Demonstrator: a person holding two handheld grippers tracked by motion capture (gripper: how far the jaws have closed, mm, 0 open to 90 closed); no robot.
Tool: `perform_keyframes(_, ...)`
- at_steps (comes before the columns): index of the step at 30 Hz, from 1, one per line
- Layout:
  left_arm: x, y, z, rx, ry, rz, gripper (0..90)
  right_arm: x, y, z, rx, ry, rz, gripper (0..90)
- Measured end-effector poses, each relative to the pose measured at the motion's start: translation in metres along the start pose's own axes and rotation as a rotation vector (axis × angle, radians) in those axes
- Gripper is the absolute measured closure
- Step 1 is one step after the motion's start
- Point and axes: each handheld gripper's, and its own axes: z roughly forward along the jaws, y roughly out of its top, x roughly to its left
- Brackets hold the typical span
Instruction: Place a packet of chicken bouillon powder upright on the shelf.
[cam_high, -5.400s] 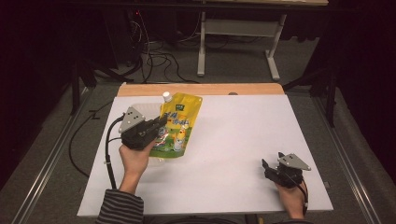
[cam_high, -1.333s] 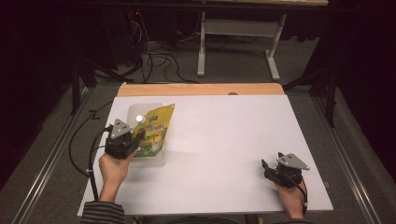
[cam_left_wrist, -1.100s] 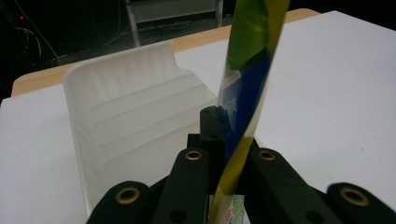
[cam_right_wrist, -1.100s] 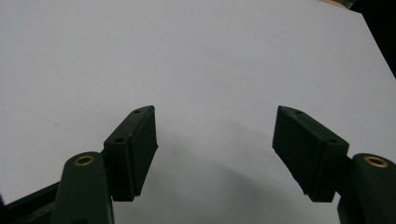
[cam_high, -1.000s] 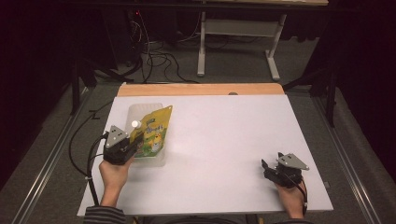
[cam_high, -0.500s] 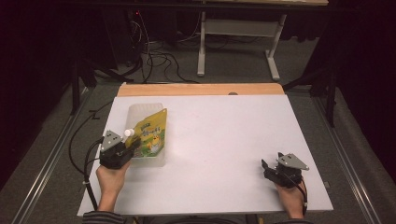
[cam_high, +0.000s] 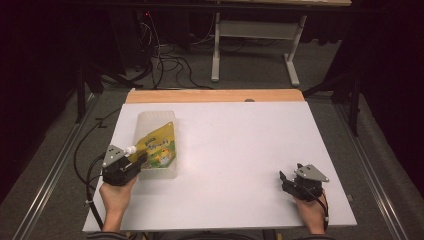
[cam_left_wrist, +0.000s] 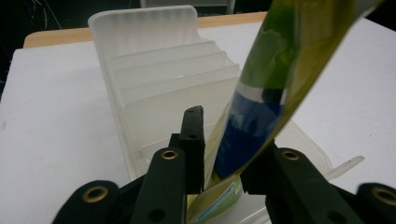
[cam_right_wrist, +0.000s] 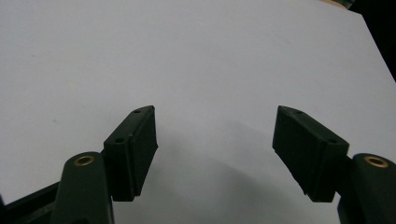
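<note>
A yellow-green pouch (cam_high: 159, 147) with a white spout cap (cam_high: 131, 149) leans slanted in the near end of a translucent divided plastic bin (cam_high: 155, 119) at the table's left. My left gripper (cam_high: 137, 162) is at the bin's near end, its jaws on either side of the pouch's lower part. In the left gripper view the pouch (cam_left_wrist: 289, 60) rises between the jaws of the gripper (cam_left_wrist: 229, 135), over the bin's dividers (cam_left_wrist: 159, 79). The jaws have just been opening and a slim gap shows beside the left one. My right gripper (cam_high: 286, 181) rests open at the near right, with bare table between its jaws (cam_right_wrist: 215, 140).
The white table top (cam_high: 240, 150) ends in a wooden strip (cam_high: 215, 96) at the far edge. Black cables (cam_high: 87, 165) trail off the left side. A desk frame (cam_high: 250, 45) stands on the floor beyond the table.
My left hand has drawn back toward the near-left edge, bringing the pouch down into the bin's near end. Its jaws have parted a little. The right gripper has stayed put.
</note>
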Motion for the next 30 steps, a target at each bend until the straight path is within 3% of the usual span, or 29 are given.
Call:
perform_keyframes(6,-0.001,-0.001,-0.007,-0.024,0.018,-0.004,63.7,-0.001,0.0,0.0,-0.006,0.004,0.012,31.2)
perform_keyframes(9,-0.004,-0.001,-0.01,-0.033,0.05,0.011,58.9,-0.001,0.0,0.0,-0.005,0.004,0.011,31.3)
perform_keyframes(14,-0.007,-0.003,-0.017,-0.061,0.047,-0.006,51.1,-0.002,0.0,0.0,-0.005,0.006,0.012,31.5)
perform_keyframes(30,-0.022,-0.014,-0.029,-0.069,0.052,0.011,49.2,-0.002,-0.001,-0.001,-0.009,0.008,0.019,31.7)
